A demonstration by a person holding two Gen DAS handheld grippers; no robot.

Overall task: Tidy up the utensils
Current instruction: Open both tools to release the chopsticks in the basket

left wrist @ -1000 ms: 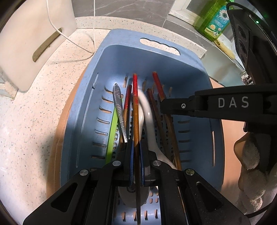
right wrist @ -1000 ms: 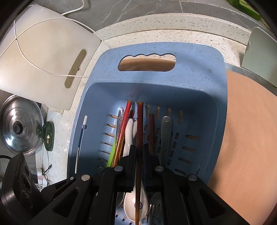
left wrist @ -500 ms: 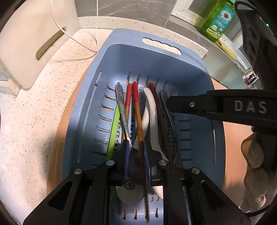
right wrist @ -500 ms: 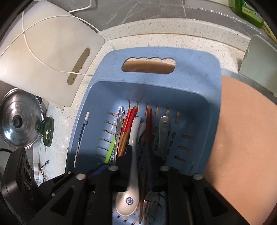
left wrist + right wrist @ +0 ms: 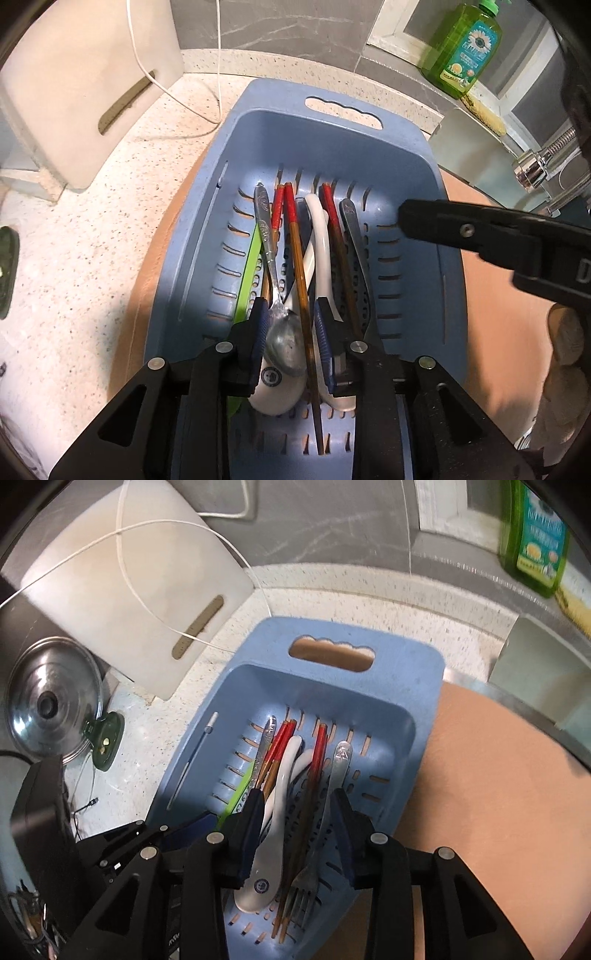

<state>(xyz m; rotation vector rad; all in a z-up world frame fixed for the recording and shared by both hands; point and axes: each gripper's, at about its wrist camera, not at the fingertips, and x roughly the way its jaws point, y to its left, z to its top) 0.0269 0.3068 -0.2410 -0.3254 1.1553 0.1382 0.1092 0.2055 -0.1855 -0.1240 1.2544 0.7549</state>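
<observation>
A blue slotted basket (image 5: 406, 155) holds red-tipped chopsticks (image 5: 299, 266), white ceramic spoons (image 5: 321, 236), a metal spoon (image 5: 284, 339) and a green utensil (image 5: 247, 273). My left gripper (image 5: 291, 325) hangs over its near end, jaws opening. One chopstick and the metal spoon's bowl lie between the pads, which press on nothing. In the right wrist view my right gripper (image 5: 297, 801), jaws also opening, stands above the basket (image 5: 406, 672). A white spoon (image 5: 273, 849), a chopstick (image 5: 314, 775) and a fork (image 5: 306, 882) lie loose under its gap.
The basket rests on a brown board (image 5: 498, 794) on a speckled counter. A white cutting board (image 5: 81, 92) with a white cable leans at the back left, with a pot lid (image 5: 51, 705) beside it. A green soap bottle (image 5: 465, 48) and a faucet (image 5: 543, 162) are at the back right.
Each gripper was shut on a chopstick a second ago. Both have opened and the chopsticks now lie in the basket. The right gripper has lifted and drawn back.
</observation>
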